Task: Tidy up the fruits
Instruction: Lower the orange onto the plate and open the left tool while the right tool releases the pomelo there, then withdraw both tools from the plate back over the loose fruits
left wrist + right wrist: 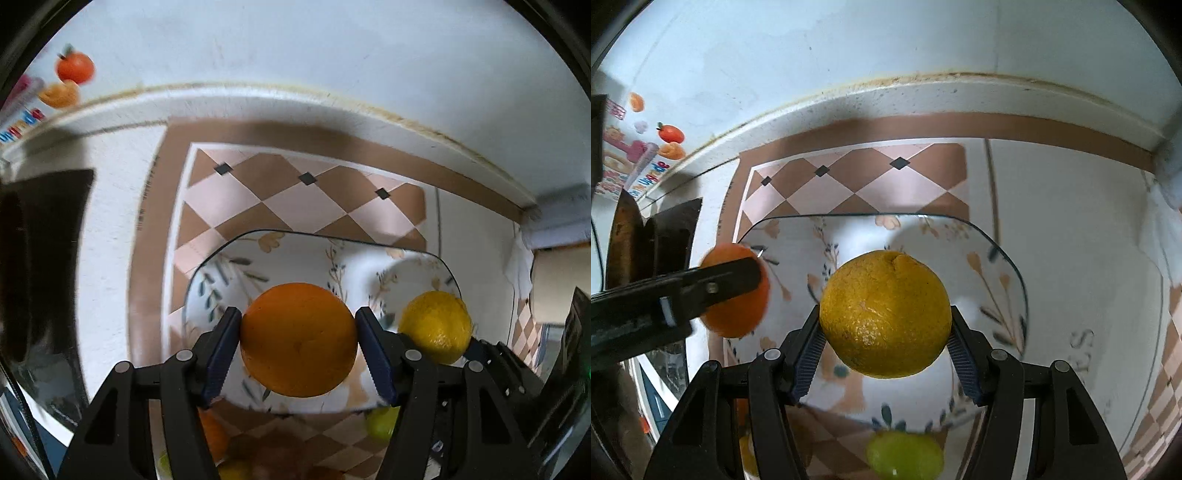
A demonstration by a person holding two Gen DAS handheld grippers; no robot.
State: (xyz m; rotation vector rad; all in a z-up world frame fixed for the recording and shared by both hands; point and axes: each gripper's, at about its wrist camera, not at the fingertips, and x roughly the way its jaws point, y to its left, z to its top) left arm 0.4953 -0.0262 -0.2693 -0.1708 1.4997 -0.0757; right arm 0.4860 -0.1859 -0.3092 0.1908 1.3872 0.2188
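My left gripper (298, 343) is shut on an orange (298, 338) and holds it above a floral white plate (280, 254). My right gripper (884, 328) is shut on a yellow lemon-like citrus (884, 314) above the same plate (923, 236). In the left wrist view the yellow citrus (436, 325) shows to the right of the orange. In the right wrist view the orange (738, 314) and the left gripper's finger (701, 288) show at left. The plate itself is bare.
More fruit lies near the plate's front edge: a green fruit (905, 458), another orange (214, 435) and a green one (380, 422). A checkered mat (295, 192) lies under the plate. A dark object (40, 258) stands at left. The wall is behind.
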